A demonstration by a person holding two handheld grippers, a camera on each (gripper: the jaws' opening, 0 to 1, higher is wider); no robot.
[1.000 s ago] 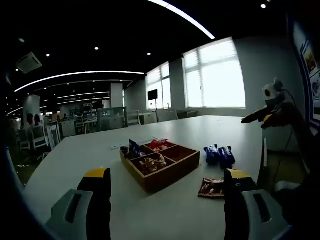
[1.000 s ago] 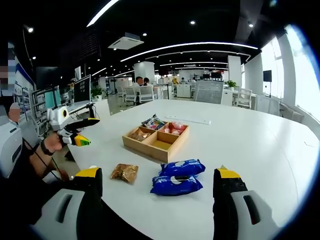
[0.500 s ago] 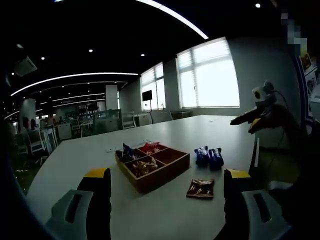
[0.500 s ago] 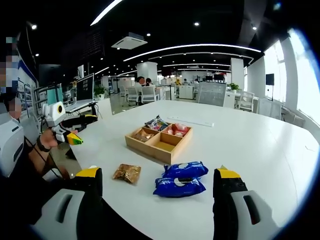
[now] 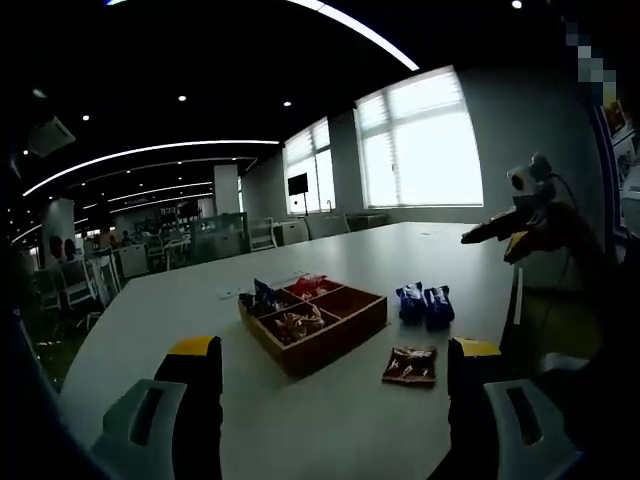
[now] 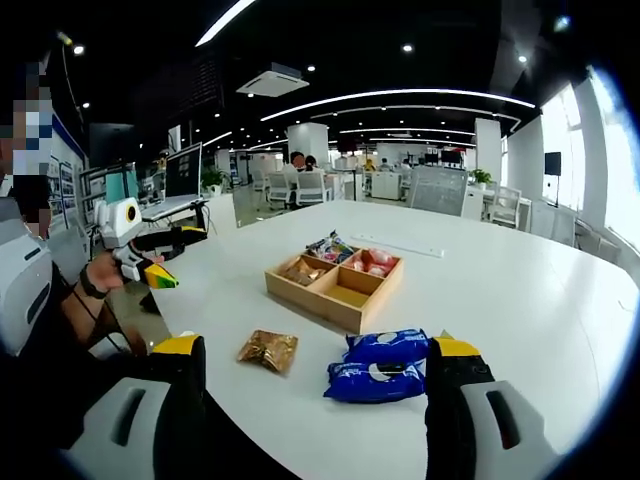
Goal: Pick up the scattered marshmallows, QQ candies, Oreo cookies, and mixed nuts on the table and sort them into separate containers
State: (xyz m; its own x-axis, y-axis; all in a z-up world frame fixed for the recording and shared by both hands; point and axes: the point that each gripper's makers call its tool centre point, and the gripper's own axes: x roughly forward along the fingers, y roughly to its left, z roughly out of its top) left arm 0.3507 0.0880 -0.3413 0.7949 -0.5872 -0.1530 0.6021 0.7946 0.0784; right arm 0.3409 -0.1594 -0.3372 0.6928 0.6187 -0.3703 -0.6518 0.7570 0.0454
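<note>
A wooden four-compartment tray (image 5: 316,327) (image 6: 338,284) stands mid-table with packets in three compartments; one compartment looks bare. Two blue Oreo packs (image 5: 424,304) (image 6: 384,364) lie side by side beside the tray. A brown nut packet (image 5: 409,365) (image 6: 268,351) lies flat near them. My left gripper (image 5: 330,390) is open, held back from the table edge, and appears from the side (image 6: 160,257) in the right gripper view. My right gripper (image 6: 315,395) is open and empty just short of the Oreo packs, and shows from the side (image 5: 505,235) in the left gripper view.
The white table (image 6: 500,300) is large and round-edged. A white strip (image 6: 400,245) lies beyond the tray. Office chairs, desks and monitors (image 6: 185,170) fill the room behind. Bright windows (image 5: 425,145) line one wall.
Both views have shifted slightly with the hands; the right gripper view now sits a bit closer to the Oreo packs. Nothing on the table has moved and both grippers stay open.
</note>
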